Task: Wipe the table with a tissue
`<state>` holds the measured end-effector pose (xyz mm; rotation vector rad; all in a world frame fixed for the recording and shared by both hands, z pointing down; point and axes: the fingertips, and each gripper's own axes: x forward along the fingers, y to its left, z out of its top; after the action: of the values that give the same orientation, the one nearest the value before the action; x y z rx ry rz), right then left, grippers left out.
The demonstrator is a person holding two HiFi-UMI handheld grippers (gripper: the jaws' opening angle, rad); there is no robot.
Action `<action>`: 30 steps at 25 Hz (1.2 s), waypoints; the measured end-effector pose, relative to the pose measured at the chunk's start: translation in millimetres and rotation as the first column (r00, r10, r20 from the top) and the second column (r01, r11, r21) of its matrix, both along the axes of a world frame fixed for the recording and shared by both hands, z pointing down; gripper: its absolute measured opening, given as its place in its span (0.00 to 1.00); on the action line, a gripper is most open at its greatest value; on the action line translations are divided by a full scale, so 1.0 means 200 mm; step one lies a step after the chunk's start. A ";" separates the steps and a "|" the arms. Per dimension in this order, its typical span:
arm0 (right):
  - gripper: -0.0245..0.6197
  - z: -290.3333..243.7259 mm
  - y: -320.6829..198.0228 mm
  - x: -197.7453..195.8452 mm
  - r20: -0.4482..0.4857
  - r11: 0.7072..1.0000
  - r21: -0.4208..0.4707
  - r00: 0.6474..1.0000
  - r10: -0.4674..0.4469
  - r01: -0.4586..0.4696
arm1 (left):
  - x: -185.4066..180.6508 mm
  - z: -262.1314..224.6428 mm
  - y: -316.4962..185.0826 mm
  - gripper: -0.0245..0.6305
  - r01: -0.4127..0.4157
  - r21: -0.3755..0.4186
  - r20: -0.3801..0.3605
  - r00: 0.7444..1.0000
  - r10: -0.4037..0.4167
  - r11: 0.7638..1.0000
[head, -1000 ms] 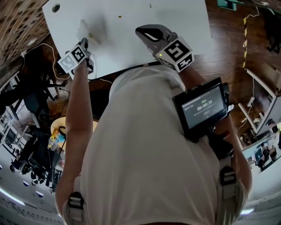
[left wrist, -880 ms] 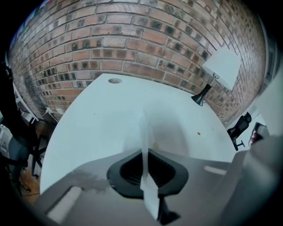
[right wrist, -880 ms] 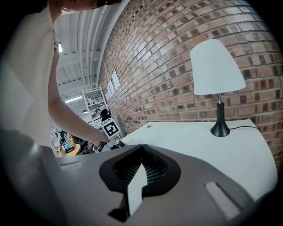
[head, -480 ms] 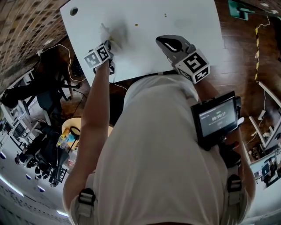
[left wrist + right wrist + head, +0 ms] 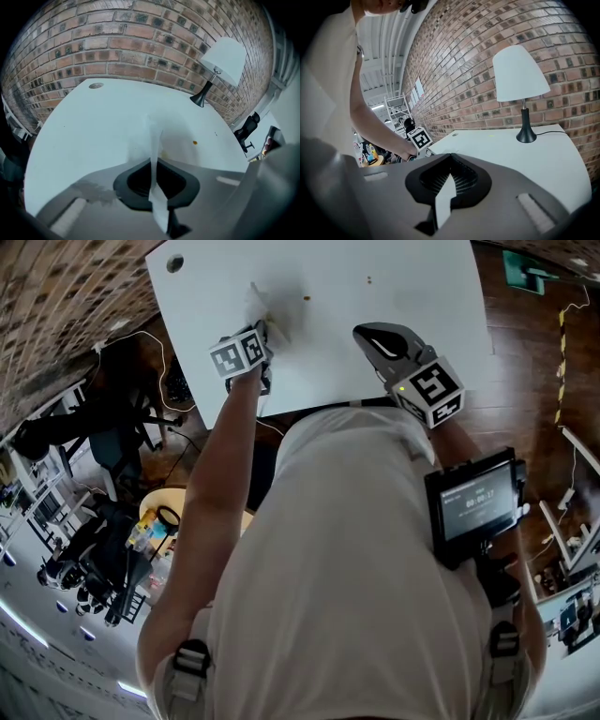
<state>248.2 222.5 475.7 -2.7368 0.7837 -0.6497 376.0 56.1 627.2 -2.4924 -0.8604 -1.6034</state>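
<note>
The left gripper (image 5: pixel 260 322) points steeply down at the white table (image 5: pixel 403 296), its jaws pinched tight on a tissue (image 5: pixel 152 136) – a thin white sheet standing on edge in the seam between them. The sheet runs out past the jaw tips and spreads onto the tabletop just ahead of them. A small brown speck (image 5: pixel 195 142) lies on the table ahead and to the right of those tips, apart from the tissue. Further off on that side stands a lamp (image 5: pixel 224 61) before the brick wall (image 5: pixel 117 42).

The right gripper (image 5: pixel 370 334) hovers over the table's near edge, well to the right of the left one – jaws drawn together, with a pale strip at their seam that I cannot identify.
</note>
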 end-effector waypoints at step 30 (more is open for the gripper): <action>0.05 -0.01 0.17 -0.06 0.009 0.999 0.003 0.999 0.045 -0.045 | -0.04 -0.03 0.55 0.04 -0.092 -0.102 0.017 0.995 0.094 0.990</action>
<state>236.9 257.4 474.3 -2.7385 0.7184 -0.6504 368.1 165.5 621.7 -2.4633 -1.0703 -1.5990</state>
